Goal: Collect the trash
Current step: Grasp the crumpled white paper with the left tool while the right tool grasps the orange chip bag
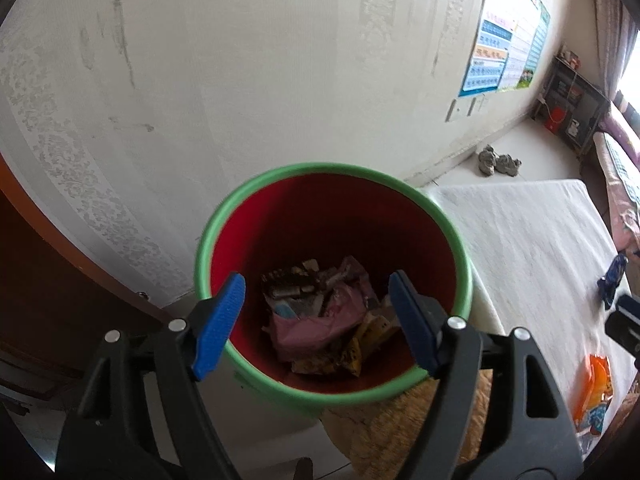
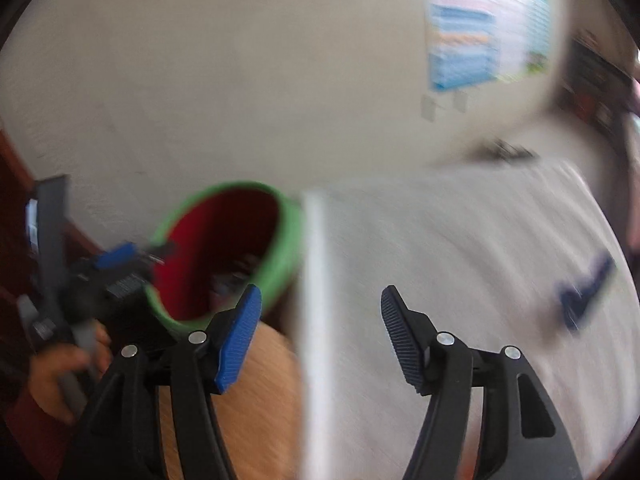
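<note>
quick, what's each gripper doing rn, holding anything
left gripper: open, empty, over the bin.
right gripper: open, empty, over the table.

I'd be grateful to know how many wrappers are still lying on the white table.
2: a blue wrapper near the table's far right edge and an orange wrapper closer in. More may lie outside the views.

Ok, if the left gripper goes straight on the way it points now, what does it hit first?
Probably the trash pile at the bottom of the red bin; the open left gripper aims into its mouth, holding nothing. Depth is uncertain.
</note>
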The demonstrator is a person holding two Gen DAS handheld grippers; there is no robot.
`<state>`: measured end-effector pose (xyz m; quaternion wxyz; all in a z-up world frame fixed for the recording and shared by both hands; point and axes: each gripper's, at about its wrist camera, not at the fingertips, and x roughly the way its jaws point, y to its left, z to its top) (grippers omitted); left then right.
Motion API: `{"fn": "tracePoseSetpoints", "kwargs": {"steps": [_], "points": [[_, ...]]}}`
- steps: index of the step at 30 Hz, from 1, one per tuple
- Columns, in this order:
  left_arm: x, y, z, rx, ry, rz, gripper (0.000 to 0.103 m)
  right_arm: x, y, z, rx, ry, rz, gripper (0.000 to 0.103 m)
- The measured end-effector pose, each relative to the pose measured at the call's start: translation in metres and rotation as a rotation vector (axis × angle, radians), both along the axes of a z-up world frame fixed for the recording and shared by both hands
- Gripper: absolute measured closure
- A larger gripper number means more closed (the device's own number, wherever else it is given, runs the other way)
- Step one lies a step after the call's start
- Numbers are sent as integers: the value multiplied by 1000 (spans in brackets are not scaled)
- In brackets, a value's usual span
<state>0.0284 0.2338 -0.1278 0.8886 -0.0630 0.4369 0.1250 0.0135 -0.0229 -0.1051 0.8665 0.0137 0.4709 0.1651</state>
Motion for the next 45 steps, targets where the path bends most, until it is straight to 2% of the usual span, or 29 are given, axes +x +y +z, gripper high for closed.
{"fn": "tracePoseSetpoints", "kwargs": {"steps": [4, 6, 8, 12, 16, 19, 21, 23, 25, 30, 32, 34, 37, 38, 39, 40, 43, 45], "points": [[0, -26, 2, -4, 0, -52, 31, -12, -86, -22, -60, 87, -199, 41], [1, -44, 5, -2, -3, -93, 31, -16, -114, -32, -64, 137, -267, 36], [2, -59, 6, 1, -4, -126, 31, -22, -139, -44, -53, 183, -333, 35], [1, -98, 11, -4, -4, -215, 31, -36, -150, -69, -5, 262, -345, 34], [-6, -133, 15, 13, -4, -315, 31, -41, -143, -89, -49, 297, -308, 33], [-15, -157, 16, 3, 1, -409, 30, -36, -146, -82, -19, 277, -295, 51], [-21, -169, 16, -33, 14, -467, 28, -30, -150, -73, 8, 252, -278, 74], [-30, -186, 10, -101, 52, -549, 28, -22, -154, -62, -5, 225, -267, 78], [-39, -206, 4, -126, 87, -628, 28, -16, -160, -53, 7, 200, -266, 80], [-75, -270, -18, -128, 177, -896, 28, -7, -179, -31, 4, 110, -302, 80], [-84, -287, -28, -129, 218, -967, 28, -7, -188, -29, 17, 92, -327, 79], [-93, -306, -43, -92, 264, -1020, 28, -11, -196, -33, 38, 98, -352, 77], [-101, -322, -59, -66, 330, -1072, 28, -10, -203, -39, 49, 115, -380, 76], [-103, -323, -62, -56, 340, -1078, 33, -11, -207, -41, 62, 121, -392, 76], [-105, -326, -67, -40, 357, -1087, 50, -11, -208, -43, 73, 125, -399, 76], [-104, -326, -69, -41, 363, -1089, 54, -11, -210, -43, 79, 127, -404, 76], [-98, -321, -65, -74, 348, -1070, 59, -10, -208, -43, 77, 120, -410, 61], [-93, -316, -59, -59, 312, -1033, 60, -11, -206, -43, 76, 115, -409, 55]]}}
